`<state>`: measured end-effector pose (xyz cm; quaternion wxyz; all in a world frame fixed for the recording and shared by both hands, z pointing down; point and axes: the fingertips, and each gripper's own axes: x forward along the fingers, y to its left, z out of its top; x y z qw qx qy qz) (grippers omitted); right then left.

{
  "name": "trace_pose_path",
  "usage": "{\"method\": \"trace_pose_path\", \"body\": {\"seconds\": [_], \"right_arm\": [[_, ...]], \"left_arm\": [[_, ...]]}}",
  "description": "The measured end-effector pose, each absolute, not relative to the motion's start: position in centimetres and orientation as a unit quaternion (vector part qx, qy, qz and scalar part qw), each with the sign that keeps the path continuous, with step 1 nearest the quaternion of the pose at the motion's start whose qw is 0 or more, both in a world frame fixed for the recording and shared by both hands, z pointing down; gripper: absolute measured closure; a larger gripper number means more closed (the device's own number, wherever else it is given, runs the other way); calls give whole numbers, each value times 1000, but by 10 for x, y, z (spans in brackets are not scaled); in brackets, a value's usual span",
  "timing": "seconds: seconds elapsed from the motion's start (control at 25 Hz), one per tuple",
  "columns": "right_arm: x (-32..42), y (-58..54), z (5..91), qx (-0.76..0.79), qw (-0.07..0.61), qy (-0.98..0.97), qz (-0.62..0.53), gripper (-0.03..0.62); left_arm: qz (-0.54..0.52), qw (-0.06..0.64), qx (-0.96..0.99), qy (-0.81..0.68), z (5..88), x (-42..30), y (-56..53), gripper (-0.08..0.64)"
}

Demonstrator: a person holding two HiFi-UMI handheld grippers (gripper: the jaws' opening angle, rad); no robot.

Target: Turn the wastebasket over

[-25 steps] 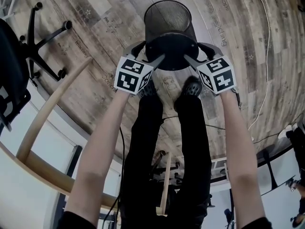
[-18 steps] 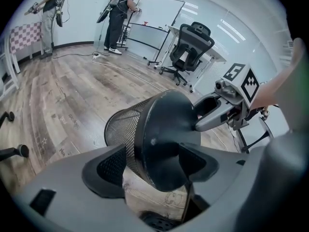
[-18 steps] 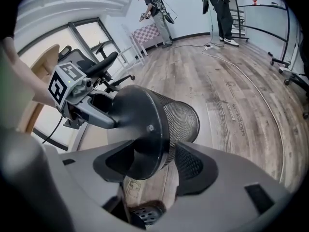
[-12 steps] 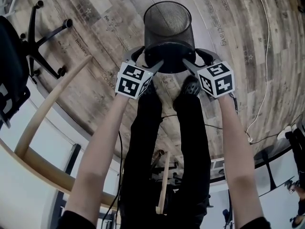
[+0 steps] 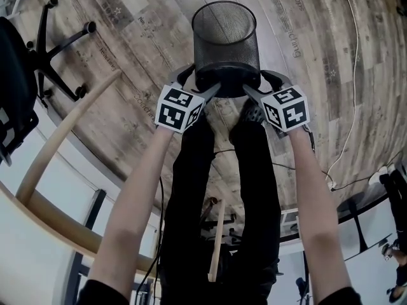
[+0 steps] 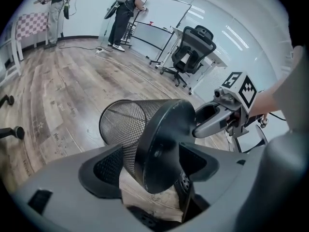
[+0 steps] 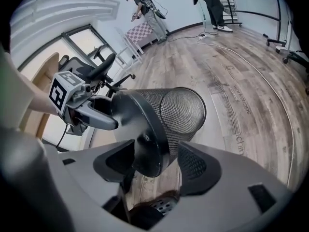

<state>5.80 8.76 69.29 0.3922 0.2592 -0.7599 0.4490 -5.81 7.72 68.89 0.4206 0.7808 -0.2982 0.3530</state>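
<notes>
Wastebasket [image 5: 226,40]: black wire mesh with a solid black base, held off the floor in front of the person's shoes [image 5: 254,111]. It is tilted, base toward the person and open mouth away. Through the mesh wall only floor planks show.

Left gripper [image 5: 198,81]: jaws wide, straddling the base rim on the basket's left side, one jaw along the mesh wall and the other at the base disc. It is clamped on the basket.
Right gripper [image 5: 264,81]: the same grip mirrored on the right side, jaws wide and bearing on the rim. The basket hangs between the two.

Markings: each marker cube [image 5: 179,108] carries black-and-white square patterns. There is printed lettering on several wood-look floor planks [image 5: 294,43], too warped to read.

Clearance: open floor lies beyond the basket mouth. An office-chair base [image 5: 60,46] is well off to the left, with a curved pale wooden edge [image 5: 63,138] nearer. A white cable [image 5: 353,75] trails along the floor on the right, apart from the basket. The left gripper view shows a second office chair [image 6: 193,52] and two people [image 6: 123,13] at the far wall.
</notes>
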Motion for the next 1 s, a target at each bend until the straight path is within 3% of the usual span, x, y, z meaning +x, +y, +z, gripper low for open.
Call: {"method": "trace_pose_path", "body": {"seconds": [0.68, 1.0], "right_arm": [[71, 140, 720, 271, 416, -744, 447, 316], [80, 147, 747, 270, 424, -747, 435, 316]], "left_arm": [[388, 429, 761, -293, 715, -47, 133, 201], [398, 399, 773, -292, 741, -36, 139, 200]]}}
